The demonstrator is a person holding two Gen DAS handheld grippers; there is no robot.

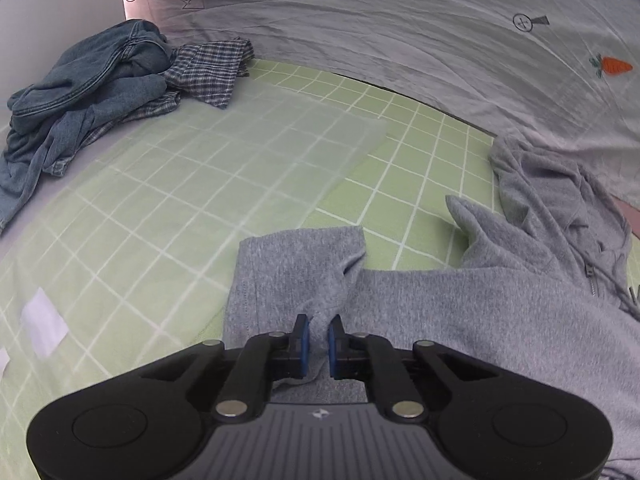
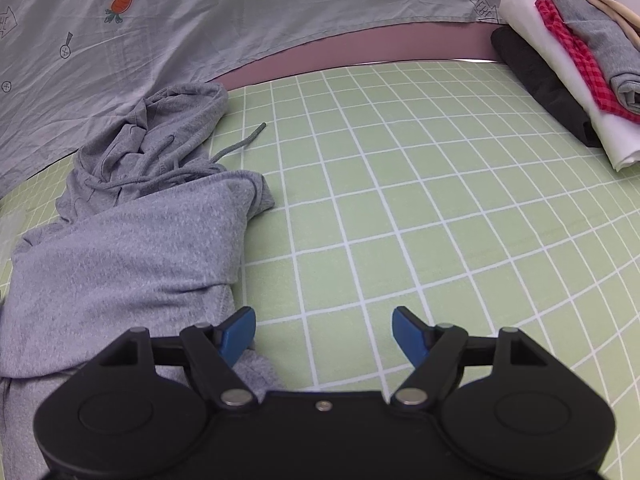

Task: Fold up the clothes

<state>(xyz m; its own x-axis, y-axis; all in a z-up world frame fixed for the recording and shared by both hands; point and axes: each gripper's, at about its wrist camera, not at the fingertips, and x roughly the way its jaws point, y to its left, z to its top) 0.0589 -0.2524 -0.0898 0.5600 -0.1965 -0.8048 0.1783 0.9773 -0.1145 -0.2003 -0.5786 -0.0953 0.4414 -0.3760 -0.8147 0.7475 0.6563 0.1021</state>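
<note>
Nearest the left wrist camera, the left tongs point(image 1: 318, 330) are pinched almost shut on a raised ridge of the grey hoodie point(image 1: 460, 300), the blue pads point(image 1: 305, 330) pressing the fabric from both sides. A loose flap of the hoodie lies just beyond the tips, and the zipper and hood spread away to the right. It rests on a green gridded surface point(image 1: 420, 148), part of which is covered by a translucent sheet point(image 1: 248, 152). Far left, a crumpled denim garment point(image 1: 80, 96) lies in a heap, touching a checked shirt point(image 1: 208, 74). A pale printed cloth point(image 1: 400, 32) with a carrot motif hangs behind.

From the right wrist camera, the right tongs point(image 2: 323, 330) stand wide open with nothing between the pads, over bare green grid point(image 2: 400, 200). Its left pad point(image 2: 238, 334) is just beside the hoodie's edge; I cannot tell whether it touches. The grey hoodie point(image 2: 132, 248) fills the left side, hood and drawstring toward the back. At far right sits a stack of folded clothes point(image 2: 572, 64): black, white, red check, grey.
</note>
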